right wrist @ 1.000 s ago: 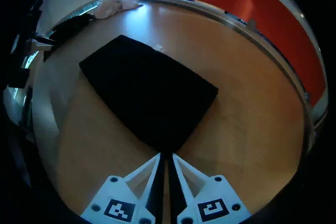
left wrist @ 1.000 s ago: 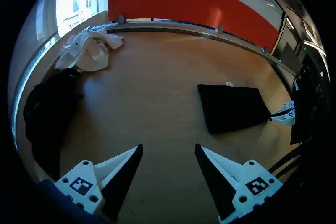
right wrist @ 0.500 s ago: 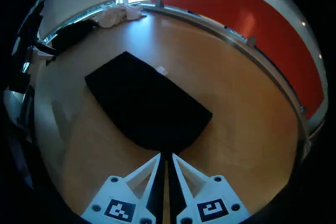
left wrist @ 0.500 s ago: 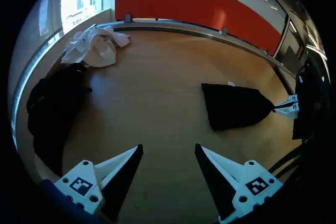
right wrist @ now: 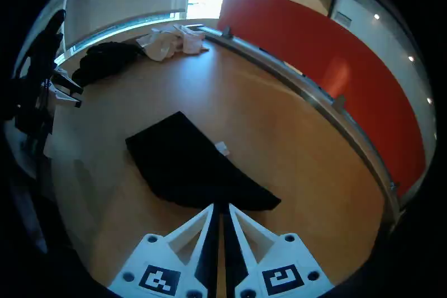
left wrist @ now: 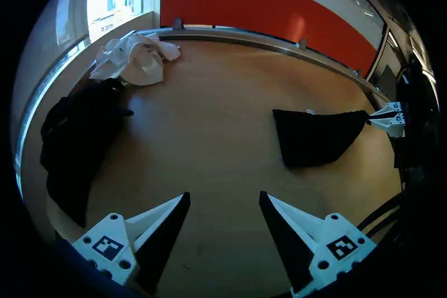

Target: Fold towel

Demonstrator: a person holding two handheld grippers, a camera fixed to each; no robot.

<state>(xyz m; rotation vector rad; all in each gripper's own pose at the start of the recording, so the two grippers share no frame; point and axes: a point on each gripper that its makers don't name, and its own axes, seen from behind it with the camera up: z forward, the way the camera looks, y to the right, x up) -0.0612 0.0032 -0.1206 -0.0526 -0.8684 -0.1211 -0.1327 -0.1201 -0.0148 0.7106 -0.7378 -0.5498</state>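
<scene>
- Left claw (left wrist: pixel 223 194) spread wide, empty, over the wooden surface (left wrist: pixel 207 102).
- Right claw (right wrist: pixel 222 206) pinched tight on a corner of the black towel (right wrist: pixel 190 169).
- Dark heap (left wrist: pixel 78 130), possibly clothing, beside white cloth (left wrist: pixel 134 60).

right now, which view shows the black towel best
The right gripper view: the black towel lies large and central, one corner pinched in the right gripper. The left gripper view shows it smaller, off-centre.

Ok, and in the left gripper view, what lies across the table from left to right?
In order: dark clothing heap → white cloth pile → black towel → right tongs, pinching the towel's far-right corner.
</scene>
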